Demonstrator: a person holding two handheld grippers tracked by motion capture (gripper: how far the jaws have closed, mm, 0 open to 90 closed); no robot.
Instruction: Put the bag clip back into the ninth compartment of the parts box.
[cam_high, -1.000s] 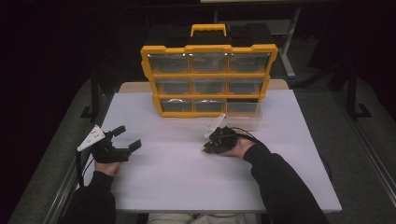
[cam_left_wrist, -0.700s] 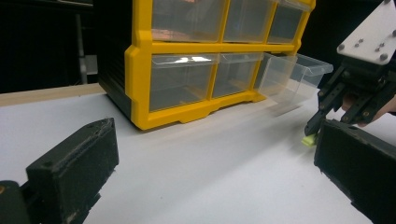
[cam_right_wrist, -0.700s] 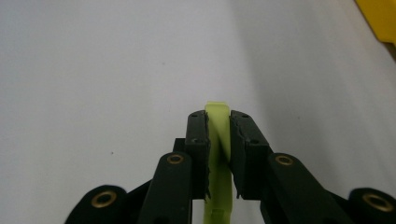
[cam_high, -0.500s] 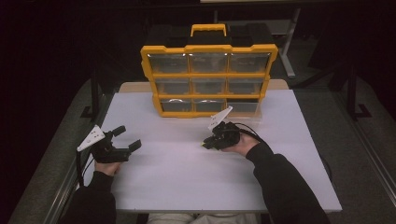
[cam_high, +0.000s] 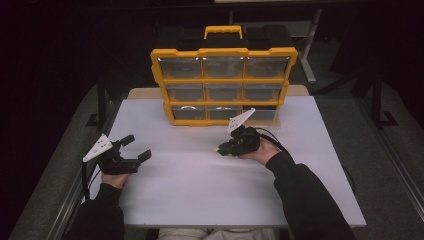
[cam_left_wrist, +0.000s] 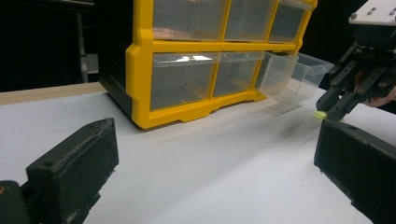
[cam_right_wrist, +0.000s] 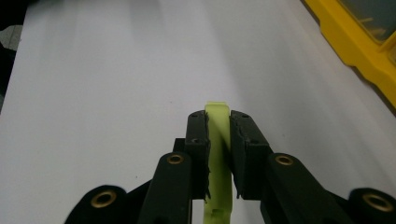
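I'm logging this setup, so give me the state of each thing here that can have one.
Yellow-framed organizer with clear plastic drawers: upright on the table.
Bottom right clear drawer: pulled out, tilted.
Other drawers: pushed in.
Left gripper: open, holding nothing.
Right gripper: shut on thin lime-green plastic strip.

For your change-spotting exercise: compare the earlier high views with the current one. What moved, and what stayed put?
The right gripper has drifted slightly toward the table's middle, its grey plate tipping up, with its fingers shut on the yellow-green piece. The left gripper stayed open at the left edge, and the yellow drawer cabinet did not shift.
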